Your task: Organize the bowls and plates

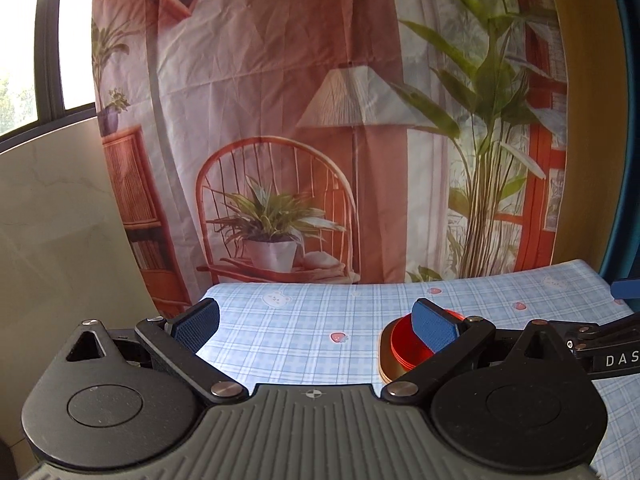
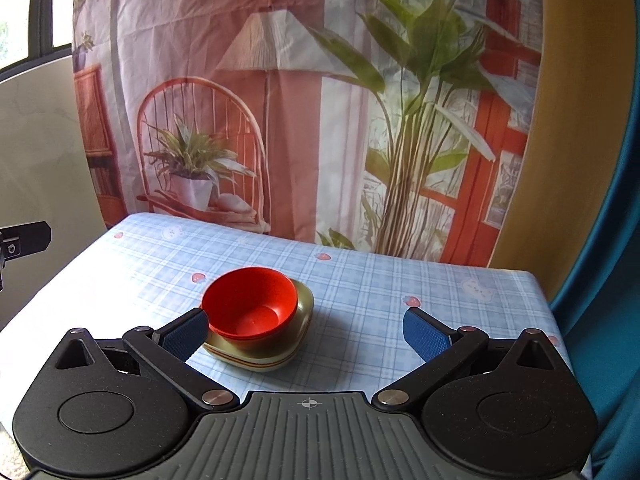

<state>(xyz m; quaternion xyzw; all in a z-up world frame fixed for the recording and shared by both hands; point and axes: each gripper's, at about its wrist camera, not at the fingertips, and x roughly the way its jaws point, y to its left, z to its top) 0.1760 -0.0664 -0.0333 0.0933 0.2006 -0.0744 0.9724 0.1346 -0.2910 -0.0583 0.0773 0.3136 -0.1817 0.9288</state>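
Both hand-held grippers, left (image 1: 316, 326) & right (image 2: 306, 332), are wide open, w/ nothing held. Red bowls (image 2: 250, 306) sit nested on beige plates (image 2: 260, 354), mid surface (image 2: 400, 300). Probably light, stiff, slippery plastic; grip at rim.

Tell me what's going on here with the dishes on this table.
A person is tidying dishes with two hand-held grippers. The red bowls sit nested on a stack of beige plates on the checked tablecloth. The left hand-held gripper and right hand-held gripper are both open and hold nothing; the stack lies just ahead of them.
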